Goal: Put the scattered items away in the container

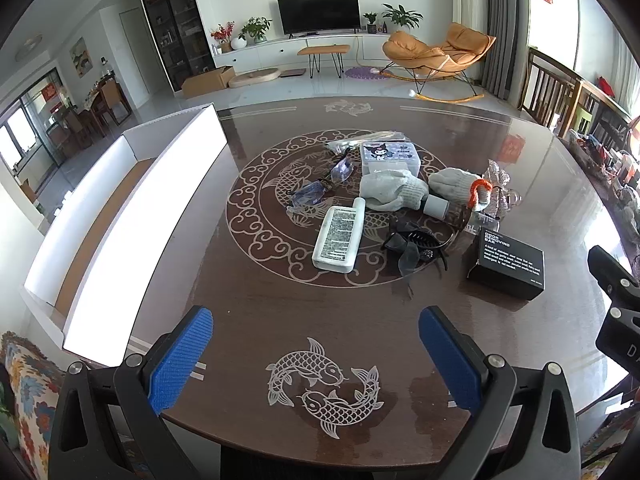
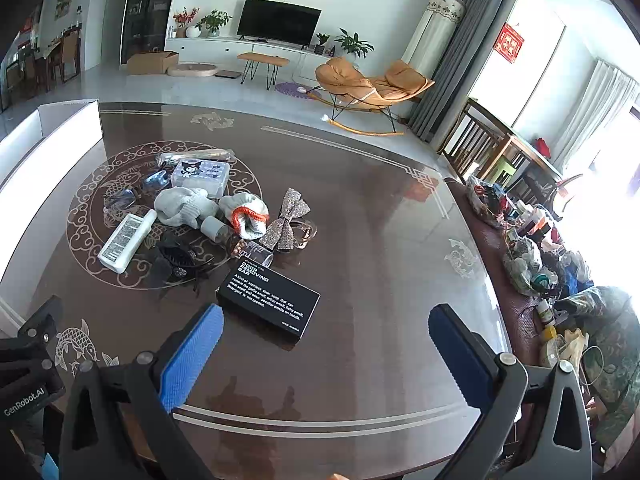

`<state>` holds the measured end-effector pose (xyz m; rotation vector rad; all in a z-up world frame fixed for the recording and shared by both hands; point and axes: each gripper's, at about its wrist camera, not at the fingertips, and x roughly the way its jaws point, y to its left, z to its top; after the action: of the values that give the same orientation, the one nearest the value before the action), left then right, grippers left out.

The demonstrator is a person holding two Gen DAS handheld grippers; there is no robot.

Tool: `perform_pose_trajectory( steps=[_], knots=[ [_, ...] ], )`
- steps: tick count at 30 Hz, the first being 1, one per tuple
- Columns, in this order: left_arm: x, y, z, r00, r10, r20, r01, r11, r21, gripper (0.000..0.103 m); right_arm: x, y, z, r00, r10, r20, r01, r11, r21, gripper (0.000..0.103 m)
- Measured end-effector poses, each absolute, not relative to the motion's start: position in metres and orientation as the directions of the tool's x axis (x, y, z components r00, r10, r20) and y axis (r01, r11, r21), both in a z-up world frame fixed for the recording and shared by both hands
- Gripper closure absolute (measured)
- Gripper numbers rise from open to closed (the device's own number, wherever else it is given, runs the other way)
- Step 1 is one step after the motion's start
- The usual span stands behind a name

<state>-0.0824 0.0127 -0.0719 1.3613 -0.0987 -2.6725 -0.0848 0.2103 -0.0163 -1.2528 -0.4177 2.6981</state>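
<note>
Left gripper (image 1: 316,354) jaws spread wide, holding nothing, right gripper (image 2: 326,354) likewise wide apart, both hovering side by side

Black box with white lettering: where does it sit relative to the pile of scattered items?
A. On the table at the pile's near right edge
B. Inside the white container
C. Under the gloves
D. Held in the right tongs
A: the black box lies flat on the table, just ahead of the open, empty right tongs.
</note>
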Motion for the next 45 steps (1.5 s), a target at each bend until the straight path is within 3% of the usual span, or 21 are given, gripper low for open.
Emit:
perform_pose_trajectory(
  steps=[5, 11, 15, 38, 41, 45],
  knots=[
    [-0.084, 0.012, -0.076, -0.582, -0.15, -0.799, 0.062, -0.988, 0.141, 0.0, -0.08, 0.215, -0.014, -0.661, 0.189, -0.727, 0.008, -0.966, -0.258, 0.0],
    [-0.088, -0.012, -0.099, -0.531, -0.011, -0.847, -0.039, -0.999, 0.038, 0.0, -0.054, 0.247, -0.035, -0.688, -0.007, -0.726, 0.052, -0.998, -0.04, 0.0],
    [-0.094, -0.002, -0.102, -0.527, -0.101, -0.844, -0.027, -0.99, 0.136, 0.0, -0.046, 0.259, -0.058, -0.661, -0.075, -0.747, 0.046, -0.997, 0.06, 0.0],
    [-0.086, 0.016, -0.07, -0.608, -0.212, -0.765, 0.031, -0.969, 0.243, 0.0, -0.05, 0.258, -0.067, -0.647, -0.052, -0.761, 0.031, -0.999, 0.042, 0.0],
    [-0.093, 0.0, -0.075, -0.603, -0.147, -0.784, 0.009, -0.984, 0.178, 0.0, -0.048, 0.26, -0.067, -0.643, -0.051, -0.764, 0.025, -0.999, 0.045, 0.0],
    [-0.127, -0.039, -0.109, -0.491, 0.094, -0.866, -0.075, -0.995, -0.066, 0.0, -0.044, 0.263, -0.069, -0.642, -0.041, -0.766, 0.015, -0.999, 0.041, 0.0]
  ],
)
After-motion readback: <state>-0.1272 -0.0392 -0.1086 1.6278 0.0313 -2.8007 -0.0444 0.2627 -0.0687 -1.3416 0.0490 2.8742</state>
